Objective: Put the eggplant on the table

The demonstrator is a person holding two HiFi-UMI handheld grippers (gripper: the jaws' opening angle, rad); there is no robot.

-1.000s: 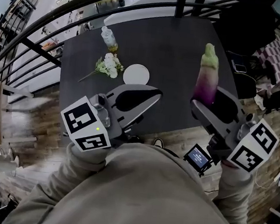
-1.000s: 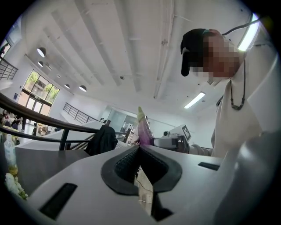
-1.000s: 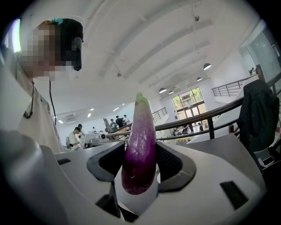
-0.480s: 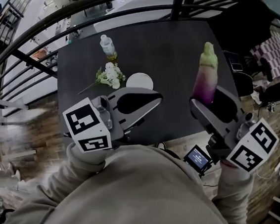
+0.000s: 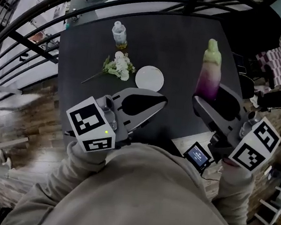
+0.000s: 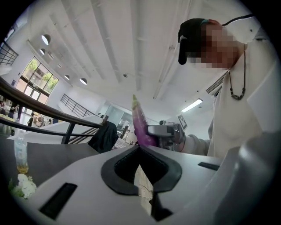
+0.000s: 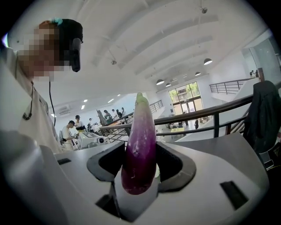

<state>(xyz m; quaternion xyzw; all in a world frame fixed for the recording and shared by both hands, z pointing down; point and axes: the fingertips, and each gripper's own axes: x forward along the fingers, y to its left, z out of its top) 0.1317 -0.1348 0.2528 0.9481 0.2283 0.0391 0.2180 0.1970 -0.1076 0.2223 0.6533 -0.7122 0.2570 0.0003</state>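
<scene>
Head view: the right gripper (image 5: 202, 98) is clamped on the eggplant (image 5: 209, 72), which stands nearly upright with its pale green end up and its purple end down between the jaws. From above it lies over the right part of the dark table (image 5: 173, 38), near that edge. The right gripper view shows the jaws held well apart by the purple body, a pad pressed to each side, with the lower end hanging free in the gap and not resting on anything. The left gripper (image 5: 164, 99) is over the table's near edge, pointing toward the right one. In the left gripper view its jaws are closed tip to tip with nothing between them, and the eggplant shows beyond them in the other gripper. Further out on the table are a small bottle (image 5: 120, 34), a sprig of white flowers (image 5: 118, 66) and a white plate (image 5: 149, 78). The flowers and plate lie just beside each other, well apart from the eggplant. A black railing (image 5: 37, 5) curves round the far side of the table.
</scene>
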